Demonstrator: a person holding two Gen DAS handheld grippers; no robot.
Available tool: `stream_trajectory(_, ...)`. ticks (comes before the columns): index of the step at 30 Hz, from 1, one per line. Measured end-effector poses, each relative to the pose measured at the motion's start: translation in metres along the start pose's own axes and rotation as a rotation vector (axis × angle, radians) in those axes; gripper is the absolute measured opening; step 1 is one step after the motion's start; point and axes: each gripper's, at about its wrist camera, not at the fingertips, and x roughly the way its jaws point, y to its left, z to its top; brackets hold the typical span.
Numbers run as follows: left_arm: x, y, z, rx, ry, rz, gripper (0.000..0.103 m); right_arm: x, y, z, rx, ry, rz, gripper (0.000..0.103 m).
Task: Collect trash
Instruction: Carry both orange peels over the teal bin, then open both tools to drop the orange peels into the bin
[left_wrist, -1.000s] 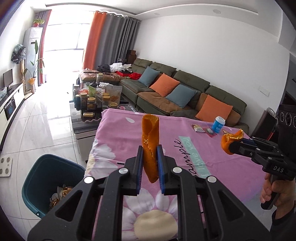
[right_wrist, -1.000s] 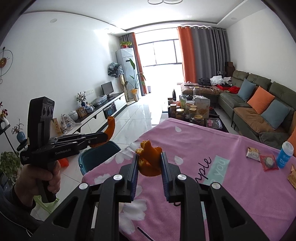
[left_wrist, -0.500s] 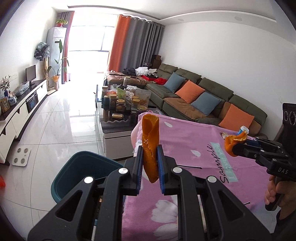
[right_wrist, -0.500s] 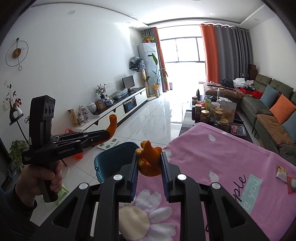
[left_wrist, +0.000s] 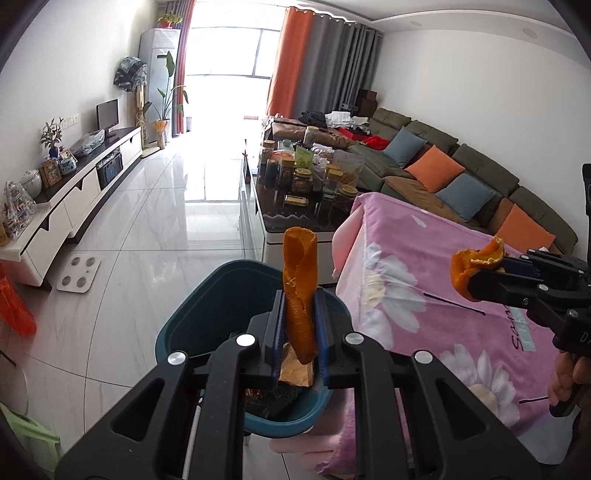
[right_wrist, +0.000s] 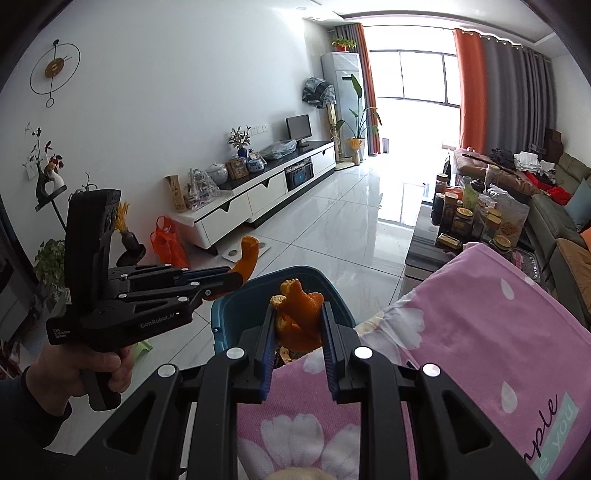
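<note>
My left tongs (left_wrist: 298, 325) clench a long curl of orange peel (left_wrist: 300, 291), low centre of the frame, over the teal bin (left_wrist: 192, 321). My right tongs (right_wrist: 297, 328) grip a crumpled peel (right_wrist: 298, 317) short of the bin's rim, above the pink cloth (right_wrist: 480, 332). Released now, that one could land on the cloth or the floor. My own tongs hide most of the bin's contents.
</note>
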Motion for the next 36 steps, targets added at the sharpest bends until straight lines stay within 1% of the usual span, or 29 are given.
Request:
stream_trajectory(6, 0.024, 0.017, -0.014, -0.023, 0.047, 0.014, 0.015, 0.031, 0.007, 0.007, -0.012, 0.058, 0.019, 0.021)
stream_trajectory(9, 0.041, 0.011, -0.016, -0.033, 0.069, 0.021, 0.016, 0.047, 0.008, 0.008, -0.019, 0.09, 0.026, 0.021)
stream_trajectory(19, 0.078, 0.026, -0.029, -0.062, 0.134, 0.029, 0.016, 0.104, 0.007, 0.005, -0.016, 0.196, 0.041, 0.021)
stream_trajectory(28, 0.12, 0.034, -0.035, -0.075, 0.193, 0.031, 0.017, 0.145, 0.0, 0.004, -0.011, 0.293, 0.042, 0.022)
stream_trajectory(32, 0.137, 0.033, -0.036, -0.072, 0.22, 0.04, 0.02, 0.159, 0.0, 0.003, -0.016, 0.327, 0.042, 0.025)
stream_trajectory(34, 0.146, 0.032, -0.038, -0.068, 0.235, 0.047, 0.025, 0.165, -0.001, 0.003, -0.019, 0.342, 0.044, 0.027)
stream_trajectory(36, 0.149, 0.034, -0.039, -0.071, 0.235, 0.048, 0.037, 0.167, -0.001, 0.004, -0.018, 0.345, 0.04, 0.031)
